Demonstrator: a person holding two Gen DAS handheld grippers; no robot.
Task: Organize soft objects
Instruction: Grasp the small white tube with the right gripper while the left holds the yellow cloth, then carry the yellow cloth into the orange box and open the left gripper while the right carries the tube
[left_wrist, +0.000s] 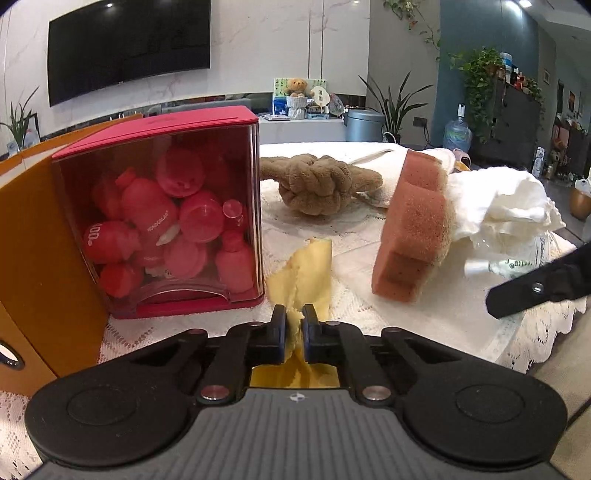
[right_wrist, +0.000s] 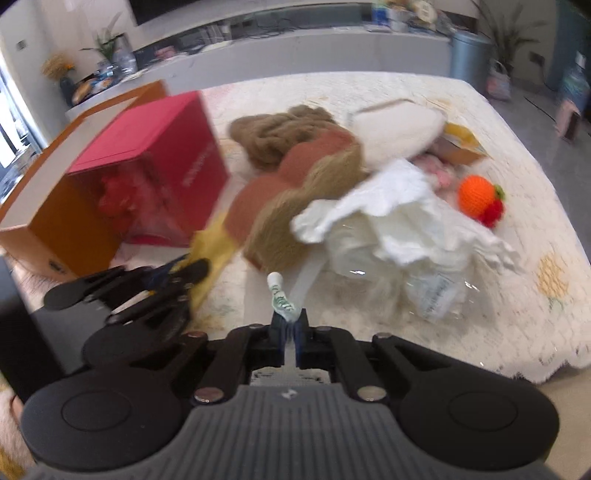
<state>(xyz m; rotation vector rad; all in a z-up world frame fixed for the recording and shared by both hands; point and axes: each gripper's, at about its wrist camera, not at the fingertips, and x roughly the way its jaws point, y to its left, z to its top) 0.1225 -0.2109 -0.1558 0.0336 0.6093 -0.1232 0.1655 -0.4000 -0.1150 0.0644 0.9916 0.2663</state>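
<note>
The jaws of the left gripper (left_wrist: 294, 320) pinch a yellow cloth (left_wrist: 303, 275) low over the table (left_wrist: 424, 317), beside the red box (left_wrist: 159, 210). The right gripper (right_wrist: 289, 330) squeezes what may be a clear plastic bag (right_wrist: 424, 280), though this view is blurry. An orange sponge (left_wrist: 410, 229) lies close by
</note>
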